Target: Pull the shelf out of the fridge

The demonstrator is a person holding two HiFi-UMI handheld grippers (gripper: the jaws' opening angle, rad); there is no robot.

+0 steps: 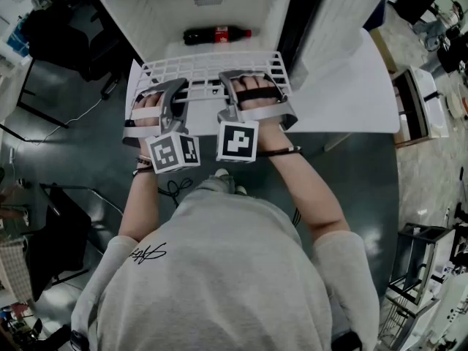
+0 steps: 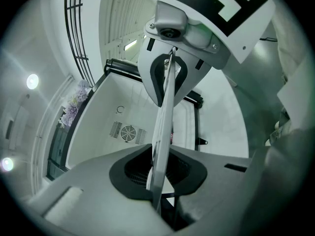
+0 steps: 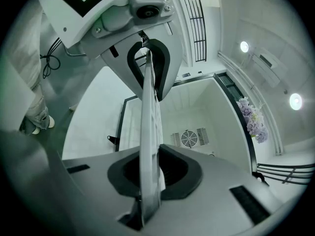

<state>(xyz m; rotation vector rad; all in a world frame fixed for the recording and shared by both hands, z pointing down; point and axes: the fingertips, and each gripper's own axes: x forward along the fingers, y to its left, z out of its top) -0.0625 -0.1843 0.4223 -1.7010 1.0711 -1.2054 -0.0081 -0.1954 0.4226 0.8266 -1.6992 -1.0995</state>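
White wire-grid shelf (image 1: 219, 66) sits at the mouth of the open white fridge (image 1: 153, 13). Its near edge is pinched edge-on by the left gripper (image 1: 178, 92) and the right gripper (image 1: 234, 85), side by side, each with its jaws clamped on it. One shelf, two grippers, and one dark cola bottle with a red label (image 1: 216, 34) lying inside the fridge behind the shelf.

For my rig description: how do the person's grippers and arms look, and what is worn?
The left gripper and right gripper are light grey with dark pads. Each carries a white cube with black square markers. The person wears a grey short-sleeved T-shirt with small black script on the left shoulder, and a dark band on the right wrist.
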